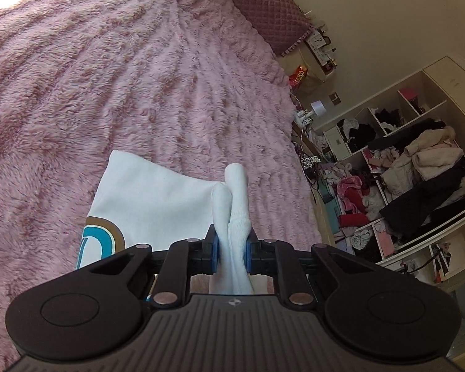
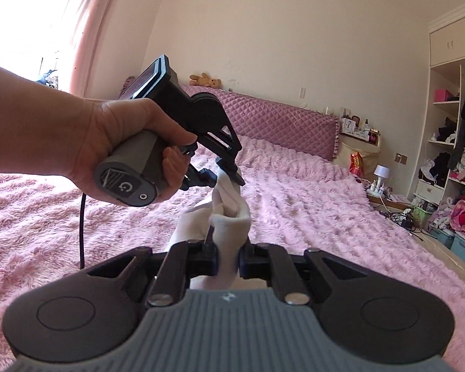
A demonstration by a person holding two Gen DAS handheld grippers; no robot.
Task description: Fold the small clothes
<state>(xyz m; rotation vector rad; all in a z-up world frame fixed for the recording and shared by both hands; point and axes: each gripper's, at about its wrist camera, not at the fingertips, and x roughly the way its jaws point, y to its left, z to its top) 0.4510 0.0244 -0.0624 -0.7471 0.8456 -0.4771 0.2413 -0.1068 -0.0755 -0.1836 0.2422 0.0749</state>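
Observation:
My left gripper (image 1: 231,249) is shut on a pair of white socks (image 1: 234,204), whose toes stick up past the blue pads. In the right wrist view my right gripper (image 2: 228,255) is shut on the same white socks (image 2: 231,220) at their lower end. The left gripper (image 2: 226,175), held in a hand, pinches the socks' upper end just above and beyond it. The socks hang stretched between both grippers above the pink bed. A folded white garment with a blue and brown print (image 1: 133,204) lies on the bed below the left gripper.
The fluffy pink blanket (image 1: 108,86) covers the bed, with a quilted purple headboard (image 2: 272,121) behind. Open shelves stuffed with clothes (image 1: 418,179) stand to the right, beyond the bed edge. A bedside stand with a small lamp (image 2: 379,173) and cables sits by the headboard.

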